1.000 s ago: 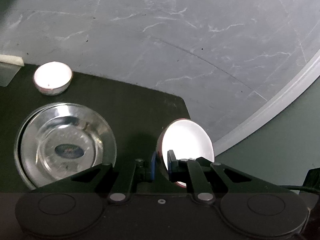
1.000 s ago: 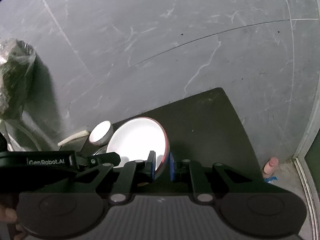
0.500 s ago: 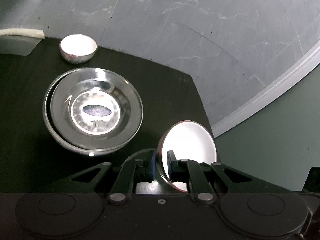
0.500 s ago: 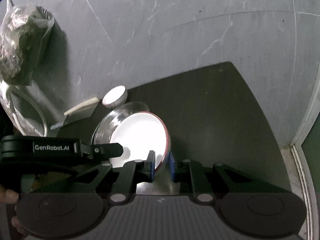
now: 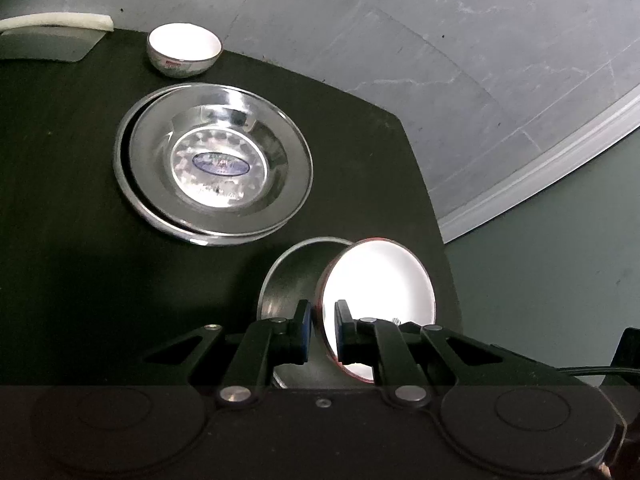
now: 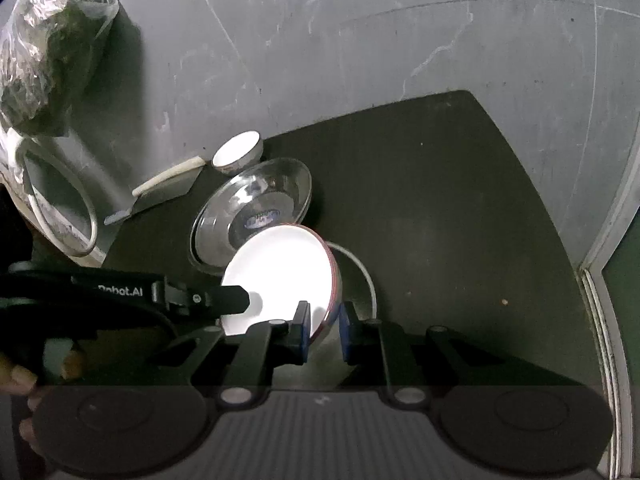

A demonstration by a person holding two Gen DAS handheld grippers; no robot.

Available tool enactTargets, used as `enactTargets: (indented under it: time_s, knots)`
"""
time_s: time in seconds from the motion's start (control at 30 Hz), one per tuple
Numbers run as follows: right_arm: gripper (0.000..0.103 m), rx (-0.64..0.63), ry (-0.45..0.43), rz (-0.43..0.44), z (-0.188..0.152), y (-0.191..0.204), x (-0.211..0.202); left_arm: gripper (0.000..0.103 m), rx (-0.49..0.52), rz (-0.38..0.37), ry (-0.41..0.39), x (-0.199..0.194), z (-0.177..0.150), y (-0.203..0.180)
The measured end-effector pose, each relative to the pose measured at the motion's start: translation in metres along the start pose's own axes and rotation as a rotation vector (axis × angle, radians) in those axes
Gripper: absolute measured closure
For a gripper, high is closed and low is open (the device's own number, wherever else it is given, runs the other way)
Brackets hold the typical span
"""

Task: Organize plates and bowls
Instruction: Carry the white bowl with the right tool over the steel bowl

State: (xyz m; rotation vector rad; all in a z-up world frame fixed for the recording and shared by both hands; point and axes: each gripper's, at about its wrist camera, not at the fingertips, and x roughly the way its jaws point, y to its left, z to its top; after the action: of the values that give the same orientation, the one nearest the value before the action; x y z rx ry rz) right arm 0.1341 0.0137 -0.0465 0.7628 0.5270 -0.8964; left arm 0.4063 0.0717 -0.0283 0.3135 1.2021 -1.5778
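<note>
White bowl [image 5: 380, 280] with a red rim is tilted, both grippers pinching its rim from opposite sides. The left gripper [image 5: 322, 320] has its fingers clamped on the rim; the right gripper [image 6: 323, 322] likewise. Under the bowl sits a steel bowl [image 5: 288, 280] on the dark surface [image 5: 60, 240], near stacked steel plates [image 5: 216, 160] and a small bowl [image 5: 184, 50].
</note>
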Motion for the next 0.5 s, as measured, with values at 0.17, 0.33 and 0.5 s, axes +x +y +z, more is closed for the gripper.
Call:
enactTargets:
  time_s: [0.17, 0.33, 0.5]
  knots:
    - [0.086, 0.002, 0.015, 0.011, -0.004, 0.0, 0.001, 0.091, 0.001, 0.033, 0.031, 0.004, -0.001, -0.002]
    - [0.086, 0.0, 0.035, 0.01, -0.007, 0.001, 0.006, 0.091, -0.009, 0.045, 0.045, 0.004, -0.005, 0.001]
    - [0.086, -0.011, 0.044, 0.016, -0.009, 0.001, 0.011, 0.091, -0.03, 0.067, 0.062, 0.008, -0.006, 0.003]
